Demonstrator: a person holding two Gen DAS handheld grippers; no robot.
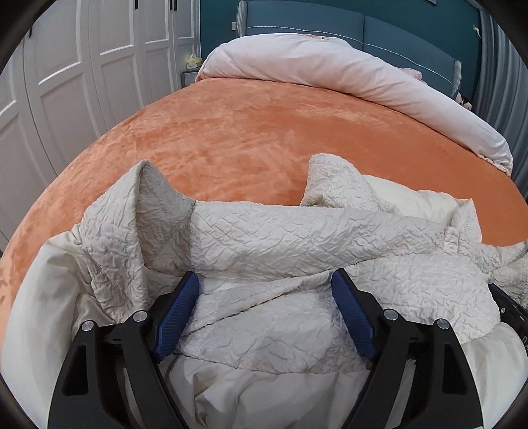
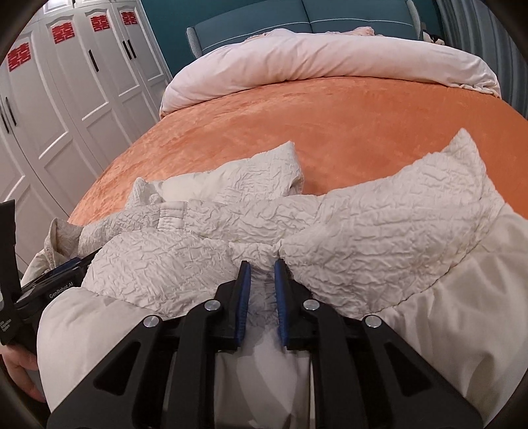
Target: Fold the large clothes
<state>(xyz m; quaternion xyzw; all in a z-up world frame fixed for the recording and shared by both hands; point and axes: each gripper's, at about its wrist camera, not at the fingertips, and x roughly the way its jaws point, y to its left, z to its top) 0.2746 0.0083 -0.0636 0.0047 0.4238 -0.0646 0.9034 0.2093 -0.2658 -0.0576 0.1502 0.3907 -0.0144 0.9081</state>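
We're in a home bedroom. Straight ahead of the fingers we see a wide bed (image 1: 250, 138) under an orange plush cover, with a pale pink duvet (image 2: 330, 62) rolled up at its far end. Beyond the duvet stands a blue padded headboard (image 1: 330, 23) against a teal wall. Off to the left of the fingers runs a white panelled wardrobe (image 2: 66, 109) with black handles and red paper cut-outs (image 2: 61, 31) on its doors.

My left wrist view sits close over the crumpled cream garment (image 1: 264, 237), angled down toward the headboard (image 1: 330, 29). My right wrist view faces likewise; both share the orange bed (image 2: 330, 115) and wardrobe (image 2: 66, 99).
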